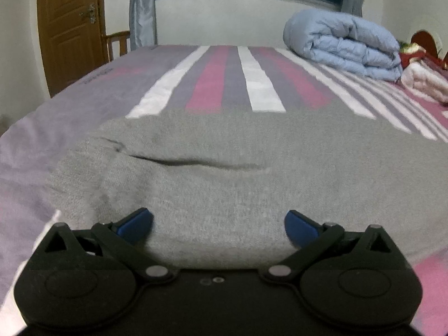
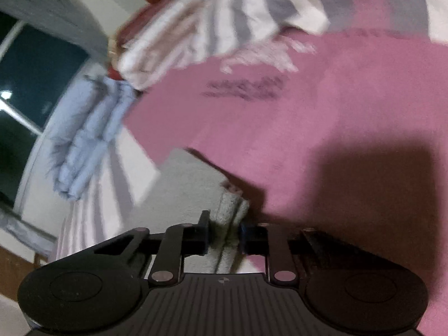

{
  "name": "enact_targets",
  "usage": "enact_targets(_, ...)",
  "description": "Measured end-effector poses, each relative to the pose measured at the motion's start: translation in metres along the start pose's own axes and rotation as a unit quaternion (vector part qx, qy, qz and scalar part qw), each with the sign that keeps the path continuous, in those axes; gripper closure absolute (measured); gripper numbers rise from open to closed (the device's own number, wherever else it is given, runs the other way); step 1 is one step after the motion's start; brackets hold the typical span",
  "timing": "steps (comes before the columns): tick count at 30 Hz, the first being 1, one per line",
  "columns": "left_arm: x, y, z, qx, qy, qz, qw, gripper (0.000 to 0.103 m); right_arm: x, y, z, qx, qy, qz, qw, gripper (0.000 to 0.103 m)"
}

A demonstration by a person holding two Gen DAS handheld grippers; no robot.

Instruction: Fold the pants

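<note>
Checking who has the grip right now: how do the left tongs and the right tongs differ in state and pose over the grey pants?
The left tongs stand wide open, blue pads apart over flat grey pants; the right tongs are shut on a bunched edge of the pants. The left view is level and sharp; the right view is tilted and blurred. Both are black with blue pads, above the striped bedsheet.

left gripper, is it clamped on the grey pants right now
No, the left gripper stands open, its blue fingertips spread wide apart over the grey pants.
</note>
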State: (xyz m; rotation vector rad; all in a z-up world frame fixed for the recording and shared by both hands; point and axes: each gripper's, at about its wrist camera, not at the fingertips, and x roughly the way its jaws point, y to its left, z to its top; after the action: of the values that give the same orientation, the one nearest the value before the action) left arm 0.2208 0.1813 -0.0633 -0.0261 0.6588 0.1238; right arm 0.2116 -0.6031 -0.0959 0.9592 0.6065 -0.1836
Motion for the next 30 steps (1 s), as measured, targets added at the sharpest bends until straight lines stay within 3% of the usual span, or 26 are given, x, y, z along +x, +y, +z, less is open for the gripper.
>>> enact_targets(6,-0.029,0.038,0.003,-0.054,-0.027,-0.016,0.9981,0.01,-0.04,0.077,-0.018,-0.076,-0.032,0.093,0.992,0.083)
enact_targets(12,-0.049,0.053,0.001,-0.054,-0.041,0.001,0.9977,0.008,-0.052,0.171,-0.079,-0.116,-0.012,0.196,0.974,0.083)
enact_targets(17,-0.059,0.085,-0.011,-0.101,-0.027,0.012,0.9945,0.007,-0.036,0.236,-0.16,-0.156,0.054,0.25,0.954,0.083)
enact_targets(20,-0.066,0.106,-0.024,-0.122,-0.02,0.023,0.9921,0.007,-0.017,0.256,-0.218,-0.177,0.106,0.265,0.942,0.083)
enact_targets(23,-0.071,0.12,-0.036,-0.131,-0.012,0.032,0.9908,0.007,0.003,0.261,-0.283,-0.216,0.175,0.277,0.92,0.082)
enact_targets(25,-0.073,0.127,-0.041,-0.135,-0.005,0.037,0.9901,0.007,0.021,0.262,-0.33,-0.268,0.253,0.232,0.9,0.071)
enact_targets(26,-0.074,0.13,-0.043,-0.138,-0.005,0.037,0.9898,0.007,0.012,0.26,-0.341,-0.29,0.24,0.236,0.896,0.06)
enact_targets(28,-0.078,0.135,-0.047,-0.139,-0.006,0.036,0.9896,0.007,-0.009,0.257,-0.344,-0.309,0.22,0.282,0.881,0.037)
enact_targets(30,-0.077,0.136,-0.048,-0.139,-0.006,0.039,0.9896,0.007,-0.019,0.252,-0.339,-0.298,0.218,0.291,0.882,0.035)
